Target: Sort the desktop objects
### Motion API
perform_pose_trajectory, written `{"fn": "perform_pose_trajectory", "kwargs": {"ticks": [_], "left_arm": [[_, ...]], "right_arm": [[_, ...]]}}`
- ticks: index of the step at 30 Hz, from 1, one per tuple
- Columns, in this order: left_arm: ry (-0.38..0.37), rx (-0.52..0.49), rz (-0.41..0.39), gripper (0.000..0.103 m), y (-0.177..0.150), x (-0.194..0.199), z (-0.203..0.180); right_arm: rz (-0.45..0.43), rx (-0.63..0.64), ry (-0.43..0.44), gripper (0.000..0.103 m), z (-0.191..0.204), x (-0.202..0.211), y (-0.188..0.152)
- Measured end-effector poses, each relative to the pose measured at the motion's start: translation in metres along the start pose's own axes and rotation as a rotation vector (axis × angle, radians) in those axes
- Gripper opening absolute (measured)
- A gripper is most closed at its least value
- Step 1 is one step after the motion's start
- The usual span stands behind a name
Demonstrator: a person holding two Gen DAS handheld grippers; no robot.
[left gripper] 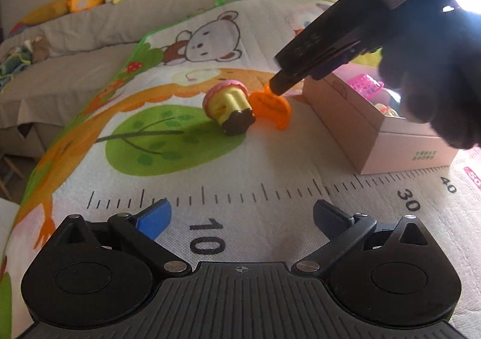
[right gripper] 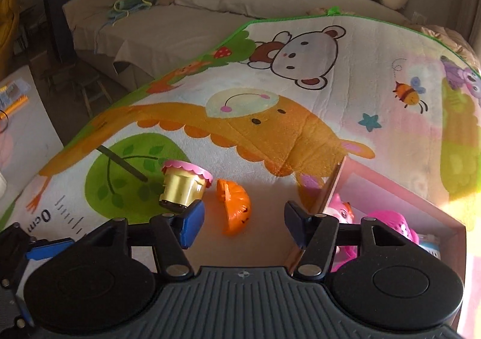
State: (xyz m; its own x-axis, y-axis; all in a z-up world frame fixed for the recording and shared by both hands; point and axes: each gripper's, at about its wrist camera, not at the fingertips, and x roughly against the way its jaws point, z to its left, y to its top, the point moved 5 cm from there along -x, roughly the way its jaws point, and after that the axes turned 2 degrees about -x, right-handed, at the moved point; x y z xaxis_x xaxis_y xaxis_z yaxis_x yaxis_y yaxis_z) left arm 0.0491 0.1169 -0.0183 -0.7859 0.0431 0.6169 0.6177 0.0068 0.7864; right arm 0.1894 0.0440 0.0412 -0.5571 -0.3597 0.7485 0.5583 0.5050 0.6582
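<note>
Left gripper (left gripper: 242,215): jaws spread wide, nothing between the blue pads, low centre of its own view over the printed ruler marks of the mat (left gripper: 270,176). Right gripper (right gripper: 244,224): jaws parted, pads gripping nothing; an orange toy (right gripper: 236,208) lies on the mat just beyond the gap, not touched by either pad. In the left view the right gripper enters from the upper right, held by a dark gloved hand (left gripper: 433,74), its tip over the orange piece.

Orange toy: glossy plastic, half-dome, ribbed like a pumpkin. Just left of it lies a toy cupcake (left gripper: 230,109) tipped on its side: pale yellow fluted cup, pink scalloped rim, dark brown base. Whether the two touch, cannot tell.

Mat: soft, fuzzy fabric, cartoon bear and giraffe print, green edging.

Right of centre, an open cardboard box (left gripper: 372,128), pinkish and matte, holds pink plastic toys; its near wall stands just beside the orange toy. Beyond the mat, a beige sofa (right gripper: 186,14) with plush toys.
</note>
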Motion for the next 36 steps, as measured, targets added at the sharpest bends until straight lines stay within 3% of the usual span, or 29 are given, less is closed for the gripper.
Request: {"fn": "perform_pose_trajectory", "kwargs": {"ticks": [2, 4, 6, 9, 15, 18, 23, 28, 33, 36], "left_arm": [[-0.007, 0.017, -0.001, 0.103, -0.001, 0.0, 0.002], [-0.012, 0.026, 0.002, 0.103, -0.001, 0.0, 0.003], [-0.014, 0.029, 0.004, 0.103, -0.001, 0.0, 0.002], [-0.013, 0.031, 0.006, 0.103, -0.001, -0.001, 0.003], [0.008, 0.011, 0.018, 0.103, -0.001, -0.002, -0.001], [0.015, 0.026, 0.024, 0.103, 0.005, -0.005, 0.001], [0.051, 0.075, -0.002, 0.103, 0.041, -0.023, 0.01], [0.072, 0.191, 0.048, 0.103, 0.085, -0.061, 0.024], [0.128, 0.203, 0.131, 0.102, 0.103, -0.102, 0.021], [0.186, 0.158, 0.151, 0.081, 0.105, -0.115, 0.017]], "right_arm": [[0.02, 0.029, -0.049, 0.053, 0.008, -0.022, 0.003], [0.059, 0.045, -0.097, 0.04, 0.009, -0.04, 0.001], [0.089, 0.043, -0.085, 0.016, 0.008, -0.048, -0.004], [0.063, 0.031, -0.077, 0.005, 0.005, -0.037, -0.008], [-0.044, -0.03, -0.012, 0.004, -0.01, 0.037, -0.022], [-0.087, -0.069, 0.054, 0.004, -0.021, 0.087, -0.051], [-0.109, -0.112, 0.08, 0.004, -0.038, 0.145, -0.118], [-0.087, -0.186, 0.03, 0.004, -0.058, 0.157, -0.175], [-0.097, -0.247, -0.044, 0.007, -0.076, 0.148, -0.212], [-0.134, -0.288, -0.037, 0.009, -0.079, 0.151, -0.224]]}}
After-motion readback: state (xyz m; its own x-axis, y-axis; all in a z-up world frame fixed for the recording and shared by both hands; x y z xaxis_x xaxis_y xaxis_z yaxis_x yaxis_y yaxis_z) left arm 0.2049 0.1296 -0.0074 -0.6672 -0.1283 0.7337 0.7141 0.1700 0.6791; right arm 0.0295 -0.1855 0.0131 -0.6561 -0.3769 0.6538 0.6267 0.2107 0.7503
